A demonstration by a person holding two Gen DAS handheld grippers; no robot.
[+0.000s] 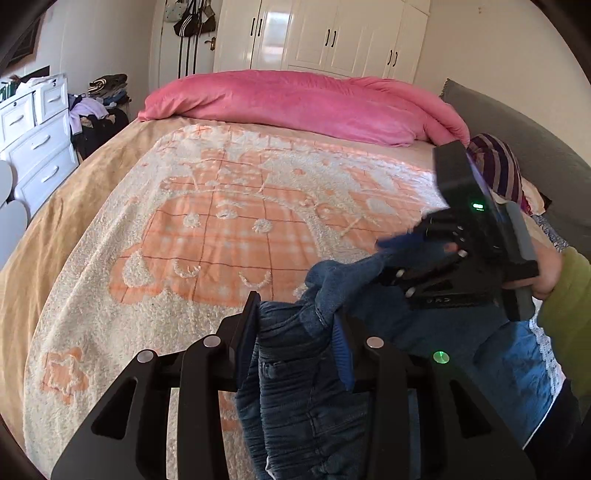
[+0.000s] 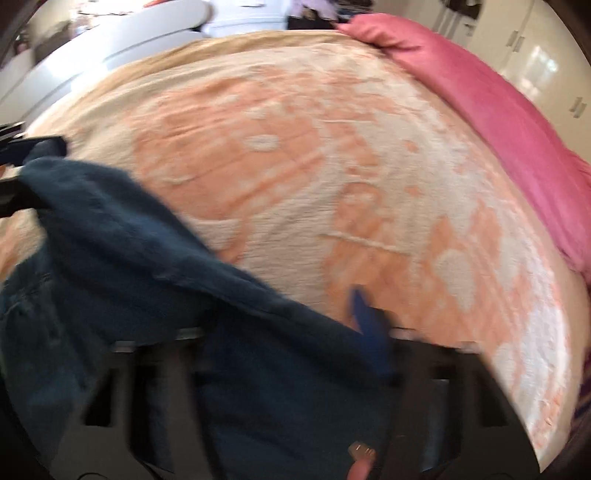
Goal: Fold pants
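Domestic bedroom. Double bed [image 1: 66, 221] covered by a fleecy cream-and-orange blanket [image 1: 221, 229], with a rolled pink duvet [image 1: 303, 103] along its far edge. White built-in wardrobe [image 1: 332, 37] with dark handles behind; white chest of drawers [image 1: 37, 147] at left, beside a heap of clothes [image 1: 103, 99]. Handbags [image 1: 192, 18] hung near a door. Grey padded headboard [image 1: 535, 147] at right.

Both wrist cameras hang close above the orange-and-cream blanket [image 1: 236, 229], the left view facing along the bed toward the pink duvet [image 1: 303, 103] before the wardrobe, the blurred right view facing across the same blanket [image 2: 295, 155], that duvet [image 2: 509, 122] at its right.
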